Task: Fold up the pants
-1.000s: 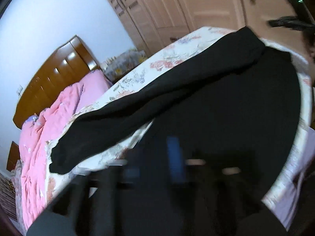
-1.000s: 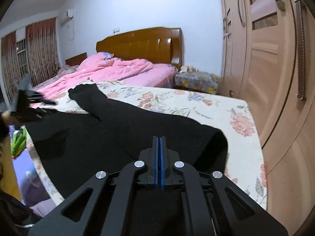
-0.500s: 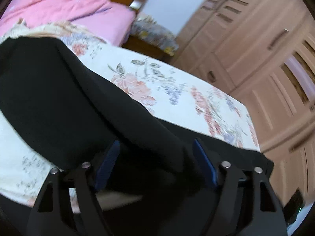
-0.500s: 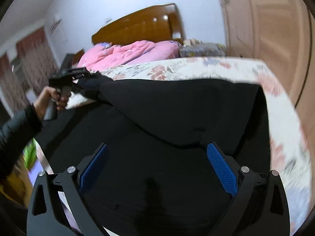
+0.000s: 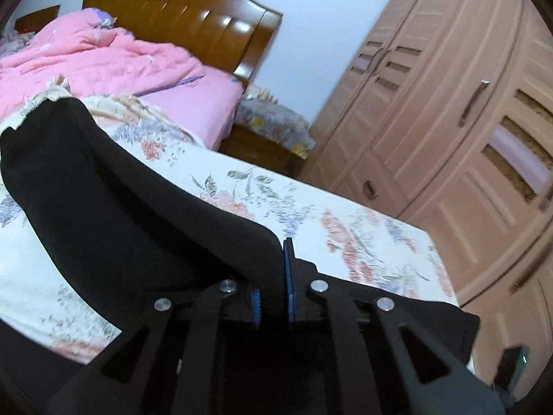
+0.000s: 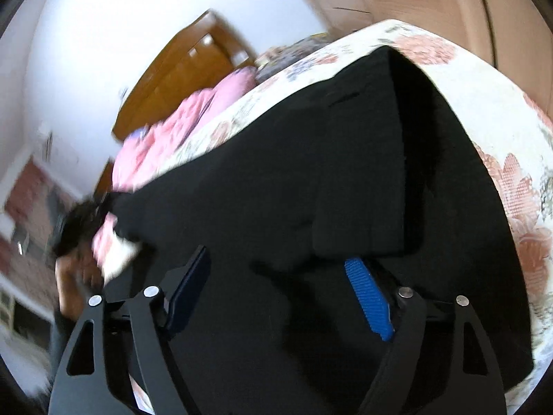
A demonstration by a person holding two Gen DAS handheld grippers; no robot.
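Black pants [image 5: 103,190] lie spread across the floral bed sheet [image 5: 345,214], with one leg folded over. My left gripper [image 5: 276,269] is shut on a fold of the black fabric, which bulges up between its blue pads. In the right wrist view the pants [image 6: 276,173] fill the middle. My right gripper [image 6: 278,259] hovers close over them, its jaws wide apart and closing. Fabric lies under the gap, and the pads do not press on it. At the left of that view, a blurred hand [image 6: 72,276] holds the left gripper at the pants' far end.
A pink quilt [image 5: 103,55] is bunched at the head of the bed below the wooden headboard [image 5: 190,24]. A covered nightstand [image 5: 273,128] stands beside it. A tall wardrobe [image 5: 449,121] runs along the right side of the bed.
My left gripper has rolled, swung along the bed and closed on a fold of the pants. My right gripper let go, opened wide, rolled and sank toward the fabric.
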